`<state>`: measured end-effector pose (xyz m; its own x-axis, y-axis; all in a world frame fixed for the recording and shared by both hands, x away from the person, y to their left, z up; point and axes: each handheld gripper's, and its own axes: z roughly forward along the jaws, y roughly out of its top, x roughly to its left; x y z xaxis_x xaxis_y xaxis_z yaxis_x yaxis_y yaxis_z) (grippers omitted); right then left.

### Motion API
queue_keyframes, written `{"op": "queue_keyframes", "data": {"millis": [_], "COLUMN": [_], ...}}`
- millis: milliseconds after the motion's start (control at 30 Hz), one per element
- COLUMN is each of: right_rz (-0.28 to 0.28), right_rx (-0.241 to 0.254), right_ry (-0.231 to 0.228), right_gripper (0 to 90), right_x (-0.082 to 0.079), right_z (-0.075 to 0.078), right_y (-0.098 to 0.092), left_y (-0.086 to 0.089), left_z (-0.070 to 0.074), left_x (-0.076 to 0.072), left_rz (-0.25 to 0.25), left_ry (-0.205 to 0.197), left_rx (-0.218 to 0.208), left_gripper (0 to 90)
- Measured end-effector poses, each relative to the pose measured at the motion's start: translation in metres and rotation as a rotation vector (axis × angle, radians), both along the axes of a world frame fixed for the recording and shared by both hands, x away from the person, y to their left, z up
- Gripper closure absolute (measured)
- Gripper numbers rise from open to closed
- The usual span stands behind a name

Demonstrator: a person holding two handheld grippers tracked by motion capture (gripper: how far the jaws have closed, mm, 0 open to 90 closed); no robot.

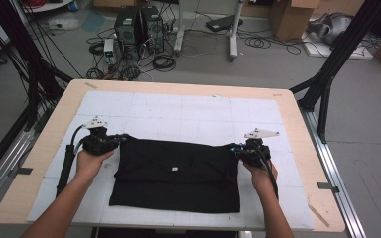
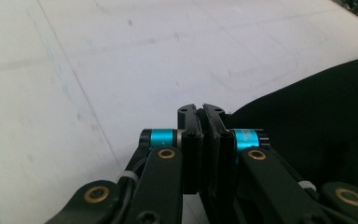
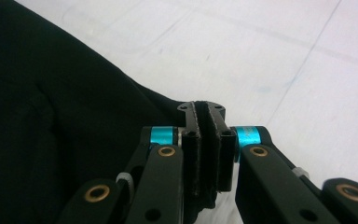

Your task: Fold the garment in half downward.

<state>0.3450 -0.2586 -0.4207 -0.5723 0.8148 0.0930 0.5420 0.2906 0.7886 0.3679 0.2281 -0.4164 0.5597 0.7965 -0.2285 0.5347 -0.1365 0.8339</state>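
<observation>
A black folded garment (image 1: 176, 173) lies flat on the white mat (image 1: 178, 111), near the table's front edge. My left gripper (image 1: 117, 140) is at the garment's far left corner, and in the left gripper view its jaws (image 2: 201, 110) are pressed together with the dark cloth (image 2: 317, 121) running into them. My right gripper (image 1: 238, 149) is at the far right corner. In the right gripper view (image 3: 201, 106) a fold of the black cloth (image 3: 37, 116) is pinched between its closed pads. A small white label (image 1: 175, 169) shows at the garment's middle.
The mat covers a wooden table (image 1: 297, 129) with bare margins on each side. White mat stretches beyond the garment toward the far edge. On the floor behind are computer towers (image 1: 138, 26), loose cables (image 1: 163, 62) and cardboard boxes (image 1: 292, 17). Black frame struts (image 1: 327, 79) stand at both sides.
</observation>
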Motion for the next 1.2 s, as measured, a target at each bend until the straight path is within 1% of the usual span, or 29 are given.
{"op": "queue_keyframes", "data": {"millis": [33, 67, 100, 200, 300, 367, 400, 433, 467, 533, 567, 600, 633, 667, 700, 733, 767, 800, 833, 867, 900, 933, 1000, 1067, 1167, 1200], "right_rz": [0.000, -0.010, -0.019, -0.042, -0.060, -0.068, -0.068, -0.082, -0.086, -0.094, -0.094, -0.097, -0.100, -0.109, -0.117, -0.118, -0.114, -0.117, -0.115, -0.113, -0.104, -0.096, -0.081, -0.065, -0.053, -0.047], "right_rx": [-0.003, -0.010, -0.011, -0.008, -0.025, -0.025, -0.031, -0.025, -0.027, -0.033, -0.038, -0.033, -0.032, -0.036, -0.029, -0.013, -0.001, 0.004, 0.009, 0.019, 0.030, 0.026, 0.037, 0.031, 0.067, 0.072], "right_ry": [-0.005, -0.007, -0.018, -0.014, -0.017, -0.020, -0.031, -0.021, -0.023, -0.020, -0.021, -0.019, -0.016, -0.020, -0.014, -0.002, 0.002, 0.010, 0.004, -0.001, 0.003, -0.007, -0.005, -0.014, 0.001, 0.003], "right_gripper": [85.4, 85.3, 85.3, 85.2, 85.2, 85.2, 85.2, 85.2, 85.1, 84.9, 84.2, 81.6, 77.0, 70.8, 65.0, 59.7, 56.2, 54.0, 52.8, 52.5, 52.5, 52.5, 52.5, 52.9, 53.3, 53.8], "right_x": [0.004, 0.008, 0.012, 0.023, 0.033, 0.037, 0.039, 0.039, 0.040, 0.040, 0.040, 0.039, 0.039, 0.038, 0.036, 0.035, 0.034, 0.031, 0.028, 0.025, 0.021, 0.019, 0.011, 0.002, -0.009, -0.011], "right_z": [0.002, 0.003, 0.004, 0.007, 0.007, 0.006, 0.005, 0.004, 0.002, 0.000, 0.000, 0.000, 0.001, 0.001, 0.002, 0.003, 0.004, 0.006, 0.008, 0.009, 0.011, 0.012, 0.015, 0.019, 0.022, 0.022], "right_y": [0.000, 0.001, 0.000, 0.000, -0.001, -0.001, -0.001, 0.000, 0.000, 0.002, 0.003, 0.003, 0.004, 0.004, 0.003, 0.002, 0.001, 0.000, -0.001, -0.002, -0.002, -0.003, -0.002, -0.001, -0.001, -0.001], "left_y": [-0.001, -0.002, -0.003, -0.007, -0.009, -0.009, -0.009, -0.009, -0.009, -0.010, -0.010, -0.010, -0.008, -0.007, -0.006, -0.004, -0.003, -0.001, -0.001, 0.000, 0.000, 0.002, 0.004, 0.004, 0.006, 0.006], "left_z": [0.003, 0.004, 0.005, 0.005, 0.002, -0.001, -0.003, -0.004, -0.005, -0.005, -0.005, -0.005, -0.003, -0.001, 0.001, 0.002, 0.004, 0.005, 0.006, 0.008, 0.009, 0.009, 0.010, 0.011, 0.009, 0.008], "left_x": [0.004, 0.008, 0.012, 0.021, 0.026, 0.028, 0.029, 0.029, 0.030, 0.030, 0.029, 0.029, 0.028, 0.026, 0.024, 0.022, 0.018, 0.015, 0.012, 0.008, 0.004, 0.000, -0.008, -0.016, -0.027, -0.031], "left_rz": [0.002, 0.007, 0.015, 0.032, 0.043, 0.047, 0.050, 0.054, 0.055, 0.050, 0.047, 0.051, 0.047, 0.043, 0.035, 0.024, 0.016, -0.004, -0.013, -0.030, -0.036, -0.039, -0.051, -0.075, -0.094, -0.102], "left_ry": [-0.003, -0.001, -0.003, 0.006, 0.014, 0.019, 0.028, 0.029, 0.035, 0.029, 0.022, 0.024, 0.035, 0.039, 0.031, 0.024, 0.015, 0.011, 0.011, 0.000, -0.007, -0.014, -0.018, -0.022, -0.025, -0.021], "left_rx": [0.005, 0.004, 0.006, 0.005, 0.005, 0.012, 0.010, 0.008, 0.005, 0.011, 0.006, -0.011, -0.035, -0.043, -0.053, -0.056, -0.057, -0.051, -0.045, -0.033, -0.041, -0.059, -0.077, -0.065, -0.074, -0.071], "left_gripper": [85.7, 85.7, 85.7, 85.6, 85.6, 85.6, 85.6, 85.6, 85.6, 85.3, 84.0, 77.0, 69.4, 61.4, 55.6, 54.2, 54.0, 52.9, 51.8, 51.1, 50.3, 50.1, 47.9, 47.8, 47.9, 47.9]}}
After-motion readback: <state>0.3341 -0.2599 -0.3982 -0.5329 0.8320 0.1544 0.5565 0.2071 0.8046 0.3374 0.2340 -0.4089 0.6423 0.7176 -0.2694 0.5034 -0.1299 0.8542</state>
